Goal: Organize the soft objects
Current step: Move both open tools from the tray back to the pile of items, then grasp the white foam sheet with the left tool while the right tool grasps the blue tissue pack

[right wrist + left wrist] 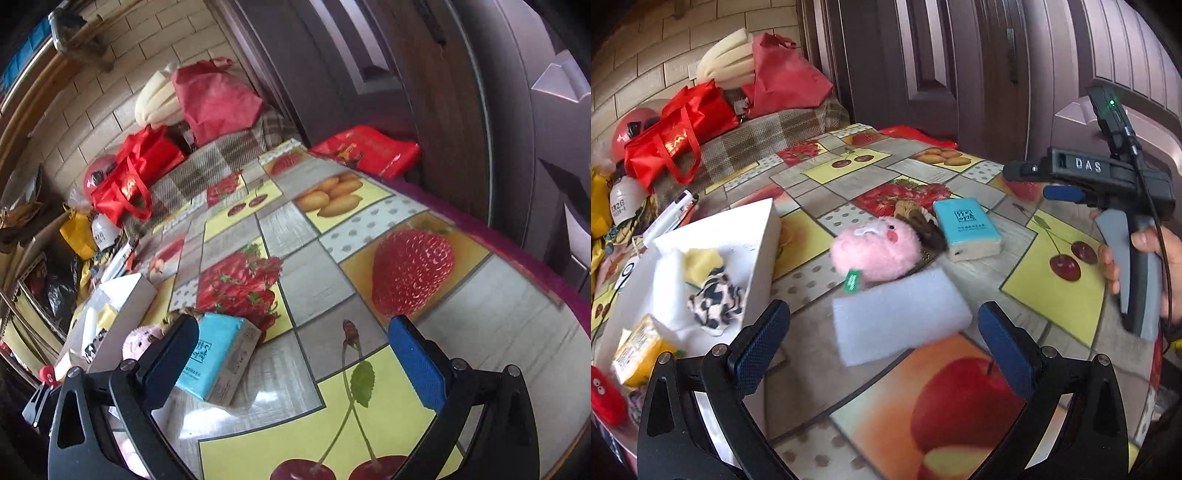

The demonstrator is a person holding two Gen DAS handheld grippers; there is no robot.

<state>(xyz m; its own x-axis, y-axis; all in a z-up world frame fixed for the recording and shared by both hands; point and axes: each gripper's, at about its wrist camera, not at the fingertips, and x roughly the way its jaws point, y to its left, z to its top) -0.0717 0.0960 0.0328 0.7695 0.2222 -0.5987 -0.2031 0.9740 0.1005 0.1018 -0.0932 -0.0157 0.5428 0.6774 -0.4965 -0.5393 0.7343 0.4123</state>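
left gripper (882,339): mine, jaws wide apart, nothing held, lower centre of left view
right gripper (291,358): mine, jaws wide apart, nothing held
target: flat white rectangular foam sponge pad (899,319), centre of left view, on fruit-print plastic tablecloth (960,398), between my left fingertips, touching round pink fluffy plush toy (875,253)
handling: looks light, squashy, low slip; pinch across short width near middle
axis: long axis runs lower left to upper right, lying flat
goal: open white cardboard box (761,254), left of frame, already holds soft items
nearby: turquoise paper tissue pack (218,363), beside right gripper
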